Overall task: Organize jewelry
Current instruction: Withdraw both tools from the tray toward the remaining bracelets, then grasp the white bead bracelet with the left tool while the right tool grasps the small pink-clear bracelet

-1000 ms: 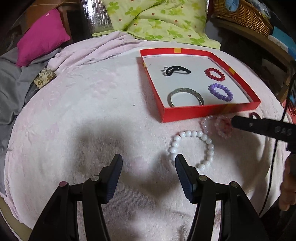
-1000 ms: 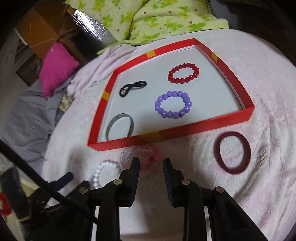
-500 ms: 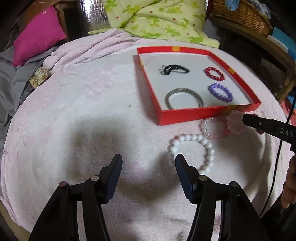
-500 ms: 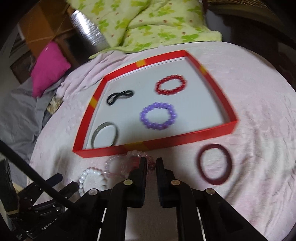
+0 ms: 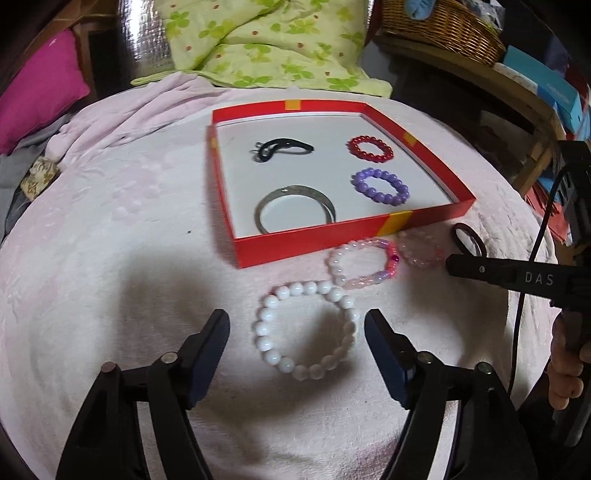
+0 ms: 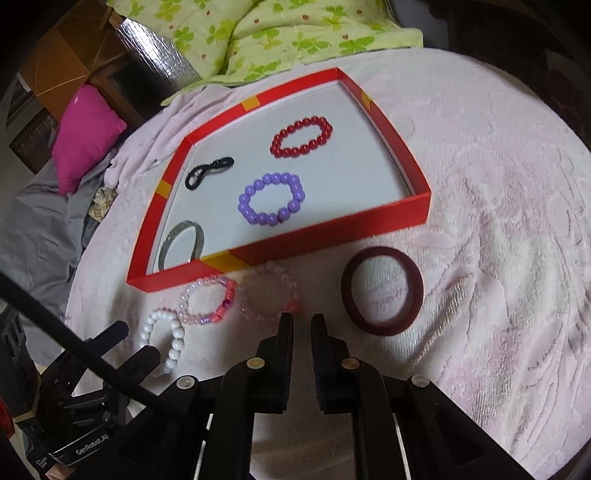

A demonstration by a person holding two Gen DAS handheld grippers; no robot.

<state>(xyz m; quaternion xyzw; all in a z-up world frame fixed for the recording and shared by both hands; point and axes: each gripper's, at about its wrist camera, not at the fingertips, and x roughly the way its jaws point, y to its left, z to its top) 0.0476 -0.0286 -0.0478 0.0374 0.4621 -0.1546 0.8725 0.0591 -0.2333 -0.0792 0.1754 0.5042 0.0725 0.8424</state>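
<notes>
A white bead bracelet (image 5: 260, 328) lies on the pink blanket between the fingers of my left gripper (image 5: 295, 328). Its jaws are opening, and the pads stand clear of the beads. Beyond the white one lies a pink-and-clear bracelet (image 5: 364, 264). My right gripper (image 6: 302, 321) is shut on the near edge of a pale pink bracelet (image 6: 242, 299), just in front of the red box (image 6: 332, 236). A dark red ring (image 6: 382, 291) lies to its right. Inside the box are a black hair tie (image 5: 280, 147), a red bracelet (image 5: 369, 147), a purple bracelet (image 5: 380, 186) and a silver bangle (image 5: 295, 210).
The blanket covers a round table that drops off at left and right. A magenta cushion (image 5: 40, 99) and grey cloth lie at the far left, a green quilt (image 5: 266, 40) behind the box, and a wicker basket (image 5: 443, 33) on a shelf at the right. A hand (image 5: 565, 369) holds the right gripper.
My right gripper closed on the pale pink bracelet and pulled it right, away from the pink-and-clear one. My left gripper's jaws widened and came around the white bracelet.
</notes>
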